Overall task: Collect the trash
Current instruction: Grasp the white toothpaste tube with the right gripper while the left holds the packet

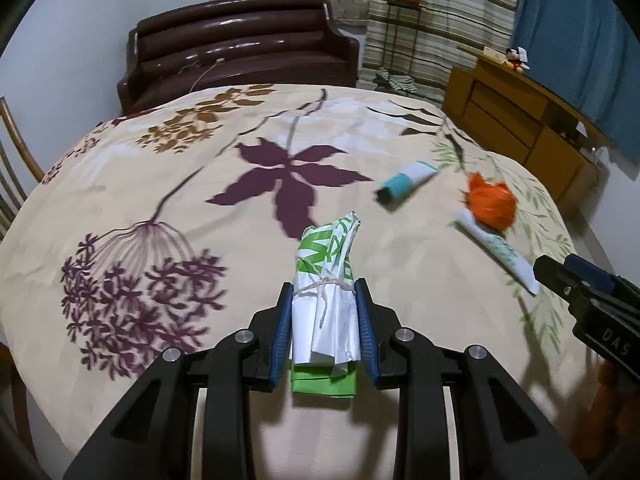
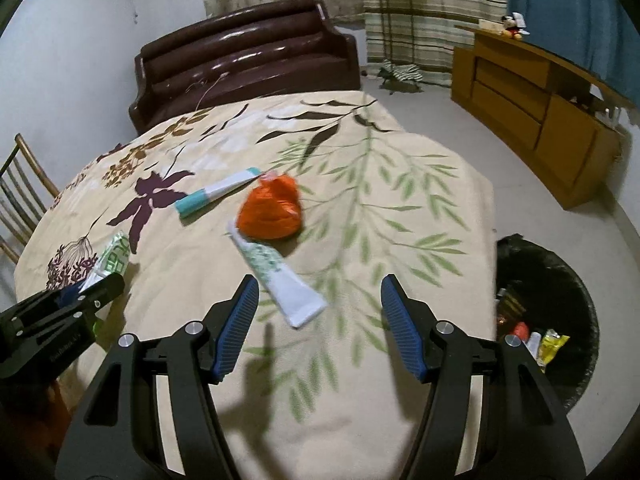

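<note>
My left gripper (image 1: pixel 323 292) is shut on a green-and-white paper wad tied with string (image 1: pixel 326 272), held over the floral tablecloth (image 1: pixel 160 168); the wad also shows in the right wrist view (image 2: pixel 112 258). My right gripper (image 2: pixel 318 292) is open and empty, just above the near end of a white-and-green tube (image 2: pixel 280 274). An orange crumpled bag (image 2: pixel 270 210) lies beyond the tube, and a teal-and-white tube (image 2: pixel 218 192) lies to its left. In the left wrist view the orange bag (image 1: pixel 490 200), the white tube (image 1: pixel 496 250) and the teal tube (image 1: pixel 408 184) lie at right.
A black-lined trash bin (image 2: pixel 548 320) with some rubbish stands on the floor off the table's right edge. A brown sofa (image 2: pixel 248 60) is behind the table, a wooden cabinet (image 2: pixel 532 108) at right, a chair (image 2: pixel 20 200) at left.
</note>
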`<state>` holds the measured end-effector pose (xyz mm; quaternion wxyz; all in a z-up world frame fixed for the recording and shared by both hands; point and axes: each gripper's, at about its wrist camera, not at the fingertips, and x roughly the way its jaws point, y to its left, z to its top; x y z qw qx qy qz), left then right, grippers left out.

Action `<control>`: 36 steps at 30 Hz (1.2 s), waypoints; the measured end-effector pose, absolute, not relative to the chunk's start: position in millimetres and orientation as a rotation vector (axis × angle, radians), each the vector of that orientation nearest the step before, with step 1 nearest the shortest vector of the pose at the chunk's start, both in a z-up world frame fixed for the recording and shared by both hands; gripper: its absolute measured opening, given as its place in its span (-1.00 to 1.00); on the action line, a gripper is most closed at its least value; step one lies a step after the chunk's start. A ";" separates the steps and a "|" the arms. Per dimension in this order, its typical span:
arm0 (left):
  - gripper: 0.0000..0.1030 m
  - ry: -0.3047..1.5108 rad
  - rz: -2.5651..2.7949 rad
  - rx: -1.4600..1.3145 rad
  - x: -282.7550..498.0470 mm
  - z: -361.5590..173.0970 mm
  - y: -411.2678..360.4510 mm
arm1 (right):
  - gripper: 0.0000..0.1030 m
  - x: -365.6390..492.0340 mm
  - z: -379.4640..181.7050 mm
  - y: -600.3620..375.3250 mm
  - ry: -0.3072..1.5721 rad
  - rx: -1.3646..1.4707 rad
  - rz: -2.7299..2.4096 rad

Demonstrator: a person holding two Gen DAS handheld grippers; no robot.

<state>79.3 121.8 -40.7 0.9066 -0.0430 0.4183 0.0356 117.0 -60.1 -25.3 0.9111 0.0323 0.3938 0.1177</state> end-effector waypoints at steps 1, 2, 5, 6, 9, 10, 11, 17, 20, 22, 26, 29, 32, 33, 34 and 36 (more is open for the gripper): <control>-0.40 0.865 0.079 -0.092 79.1 -40.7 127.0 | 0.21 118.9 -25.9 -56.6 0.816 0.062 0.247; -0.40 0.866 0.082 -0.095 79.0 -40.8 130.4 | 0.19 121.0 -26.7 -52.4 0.821 0.057 0.251; -0.40 0.867 0.094 -0.107 78.8 -41.4 141.8 | 0.17 126.1 -28.5 -43.0 0.835 0.042 0.260; -0.40 0.867 0.096 -0.112 78.7 -41.7 145.2 | 0.16 127.6 -28.7 -40.9 0.838 0.039 0.261; -0.40 0.868 0.097 -0.121 79.3 -42.5 150.5 | 0.14 133.3 -29.2 -34.6 0.848 0.031 0.265; -0.40 0.869 0.096 -0.125 79.2 -42.8 152.0 | 0.10 135.7 -29.2 -32.4 0.851 0.028 0.265; -0.40 0.870 0.095 -0.127 79.3 -43.0 152.5 | 0.02 137.6 -29.1 -31.0 0.854 0.025 0.265; -0.40 0.873 0.088 -0.144 79.4 -45.0 158.5 | -0.11 144.1 -34.6 -23.7 0.886 0.004 0.273; -0.40 0.873 0.087 -0.149 78.9 -45.5 160.1 | -0.21 140.9 -34.9 -20.8 0.888 -0.012 0.279; -0.40 0.874 0.087 -0.152 78.6 -45.8 160.7 | -0.28 137.7 -34.8 -19.0 0.891 -0.017 0.286; -0.40 0.873 0.087 -0.152 78.3 -46.1 160.8 | -0.47 130.3 -34.1 -16.3 0.890 -0.026 0.296; -0.40 0.873 0.087 -0.152 78.3 -46.0 160.7 | -0.56 126.9 -34.5 -13.0 0.885 -0.040 0.297; -0.40 0.873 0.087 -0.153 78.3 -46.0 160.7 | -0.57 125.4 -34.4 -10.1 0.883 -0.048 0.301; -0.40 0.873 0.088 -0.152 78.4 -46.0 160.6 | -0.58 125.1 -34.4 -9.7 0.883 -0.048 0.303; -0.40 0.873 0.088 -0.152 78.4 -46.0 160.5 | -0.58 124.0 -34.5 -8.7 0.882 -0.052 0.306; -0.40 0.873 0.088 -0.152 78.4 -46.0 160.6 | -0.58 122.5 -34.3 -7.4 0.878 -0.058 0.305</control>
